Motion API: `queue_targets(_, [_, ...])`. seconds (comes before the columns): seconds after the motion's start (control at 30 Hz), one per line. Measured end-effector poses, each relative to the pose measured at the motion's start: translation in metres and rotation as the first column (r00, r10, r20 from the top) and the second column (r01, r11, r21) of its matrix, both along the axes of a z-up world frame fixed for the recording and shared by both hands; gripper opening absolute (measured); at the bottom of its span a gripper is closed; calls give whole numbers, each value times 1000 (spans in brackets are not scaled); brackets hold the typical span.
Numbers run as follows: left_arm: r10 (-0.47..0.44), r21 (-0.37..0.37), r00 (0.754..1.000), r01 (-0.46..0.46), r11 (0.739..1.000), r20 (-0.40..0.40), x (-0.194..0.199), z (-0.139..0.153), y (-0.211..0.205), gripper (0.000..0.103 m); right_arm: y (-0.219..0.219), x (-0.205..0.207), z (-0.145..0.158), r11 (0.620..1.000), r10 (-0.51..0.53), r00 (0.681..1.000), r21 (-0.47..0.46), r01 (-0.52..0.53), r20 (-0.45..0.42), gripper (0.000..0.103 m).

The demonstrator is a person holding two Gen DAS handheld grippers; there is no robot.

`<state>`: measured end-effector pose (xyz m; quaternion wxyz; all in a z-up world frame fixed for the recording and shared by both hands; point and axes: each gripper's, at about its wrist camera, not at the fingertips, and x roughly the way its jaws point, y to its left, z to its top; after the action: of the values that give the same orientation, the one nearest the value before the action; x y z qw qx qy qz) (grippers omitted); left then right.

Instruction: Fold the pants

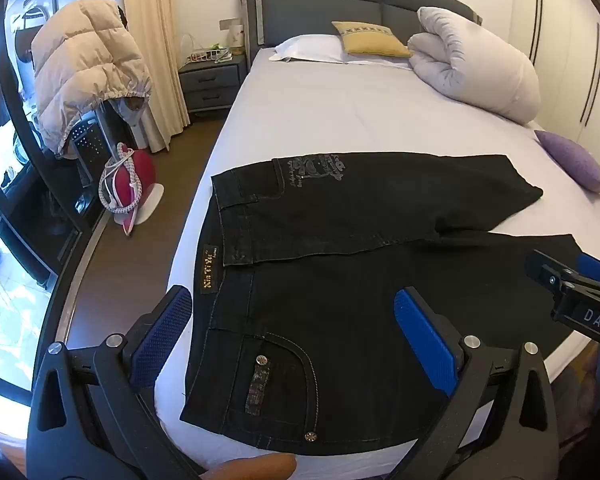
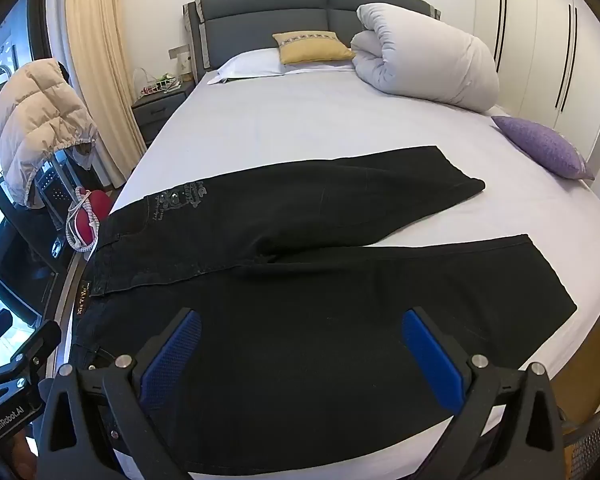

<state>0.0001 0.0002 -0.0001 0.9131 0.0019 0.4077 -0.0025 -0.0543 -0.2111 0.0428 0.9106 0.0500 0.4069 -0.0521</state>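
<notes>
I am looking down at a pair of black pants (image 1: 340, 280) lying spread out flat on the bed (image 1: 340, 120), near the foot edge, with the waistband toward the left side and both legs running off to the right. The far leg is angling away from the near one, so the two are parting in a V beyond the crotch. A gold-lettered label (image 1: 211, 266) is showing inside the waistband, and a pale printed design (image 1: 312, 168) is sitting on the far hip.

My left gripper (image 1: 296, 316) is hovering over the waist and pocket area with its blue pads spread as wide as they go, gripping nothing. My right gripper (image 2: 300, 340) is hanging above the near leg, equally wide apart and empty; neither one is touching the cloth, as far as I can tell. Each tool is showing at the edge of the other's view.

Up by the grey headboard (image 2: 300, 4) a yellow cushion (image 2: 312, 46) is resting on a white pillow (image 2: 248, 64), beside a rolled white duvet (image 2: 424, 68). A purple cushion (image 2: 540, 146) is lying at the right edge of the bed, well apart from the pants
</notes>
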Motion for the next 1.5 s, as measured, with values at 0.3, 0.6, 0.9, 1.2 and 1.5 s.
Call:
queue_targets(0.3, [-2,6,1000,2,1000,-2,0,1,-1,103,1,1,0,1000,3,1000,-5,-3,-5,103])
queue_targets(0.6, [-2,4,1000,2,1000,-4,0,-1,-2,103,1,0,-4,1000,3,1000,-8,-3,-12,103])
queue_targets(0.9, [-1,4,1000,1,1000,-7,-3,-3,-2,103,3,-1,-4,1000,8,1000,-12,-8,-20,103])
queue_targets(1.2, [0,-3,1000,0,1000,-13,0,-13,4,103,4,-2,-5,1000,10,1000,-14,-11,-26,103])
queue_targets(1.5, [0,-4,1000,-1,1000,-13,0,-13,6,103,5,-2,-6,1000,13,1000,-14,-13,-28,103])
